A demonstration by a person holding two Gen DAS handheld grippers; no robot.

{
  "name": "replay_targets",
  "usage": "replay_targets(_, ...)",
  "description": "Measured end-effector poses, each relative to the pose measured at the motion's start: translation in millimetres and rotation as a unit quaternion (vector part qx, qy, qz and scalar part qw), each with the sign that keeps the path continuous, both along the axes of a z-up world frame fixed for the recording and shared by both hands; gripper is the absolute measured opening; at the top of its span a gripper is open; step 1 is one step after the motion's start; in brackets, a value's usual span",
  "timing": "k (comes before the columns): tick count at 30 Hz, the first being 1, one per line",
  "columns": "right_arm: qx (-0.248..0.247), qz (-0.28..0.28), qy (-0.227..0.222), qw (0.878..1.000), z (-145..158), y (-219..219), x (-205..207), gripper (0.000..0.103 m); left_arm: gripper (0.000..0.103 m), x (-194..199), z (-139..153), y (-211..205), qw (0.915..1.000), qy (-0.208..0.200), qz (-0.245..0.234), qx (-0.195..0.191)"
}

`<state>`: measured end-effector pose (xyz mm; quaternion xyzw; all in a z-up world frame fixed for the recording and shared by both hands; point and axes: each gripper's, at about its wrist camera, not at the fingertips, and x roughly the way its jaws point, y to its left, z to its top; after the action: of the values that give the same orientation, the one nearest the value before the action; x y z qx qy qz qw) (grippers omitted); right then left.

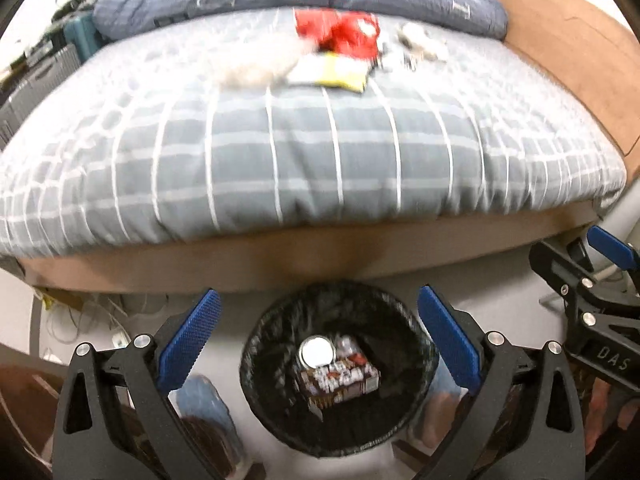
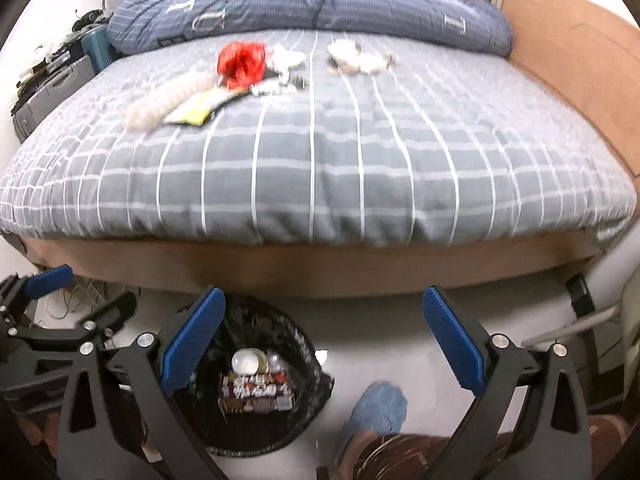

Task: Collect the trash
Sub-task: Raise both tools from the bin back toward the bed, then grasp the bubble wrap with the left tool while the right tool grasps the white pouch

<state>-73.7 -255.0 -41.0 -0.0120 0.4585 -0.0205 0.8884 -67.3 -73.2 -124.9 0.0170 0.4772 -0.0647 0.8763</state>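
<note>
A black-lined trash bin (image 1: 260,344) stands on the floor by the bed and holds a printed box (image 1: 340,380) and a round lid. My left gripper (image 1: 318,336) is open and empty right above the bin. My right gripper (image 2: 322,336) is open and empty over the floor, right of the bin (image 2: 304,360). Trash lies far back on the bed: a red wrapper (image 1: 340,34) (image 2: 242,62), a yellow packet (image 1: 332,72) (image 2: 198,110), a whitish bag (image 2: 164,100) and crumpled white paper (image 1: 422,42) (image 2: 356,56).
The bed has a grey checked duvet (image 2: 320,152), a blue pillow (image 2: 312,4) and a brown frame (image 2: 304,268). Suitcases and clutter (image 2: 52,76) stand left of the bed. The person's blue slippers (image 2: 376,408) are on the floor by the bin.
</note>
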Motion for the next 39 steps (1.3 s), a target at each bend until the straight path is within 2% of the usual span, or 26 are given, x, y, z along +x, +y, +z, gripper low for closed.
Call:
replay_targets(8,-0.009,0.006,-0.035,0.999,16.3,0.0,30.6,0.095,0.097,44.0,39.0,22.9,0.9987,-0.046,0.019,-0.013)
replay_targets(14,-0.017,0.002,-0.057,0.998,26.0,-10.4,65.0,0.095,0.097,82.2,50.7,32.4,0.9977,-0.062,0.027,-0.01)
replay_targets(20,-0.016,0.001,-0.065,0.998,27.6,-18.7,107.1,0.095,0.097,123.6,50.7,43.0,0.9974,-0.058,0.036,-0.022)
replay_targets(25,-0.021,0.009,-0.061,0.998,22.8,-17.7,141.8,0.095,0.097,156.2,51.1,46.0,0.9975,-0.058,0.036,-0.016)
replay_targets(36,-0.029,0.003,-0.066,0.997,13.9,-38.7,245.4,0.095,0.096,220.7,33.1,28.3,0.9994,-0.025,-0.008,0.021)
replay_targets(39,-0.027,-0.002,-0.065,0.998,10.3,-46.0,270.9,0.095,0.094,231.9,26.6,25.8,0.9996,-0.011,-0.013,0.02)
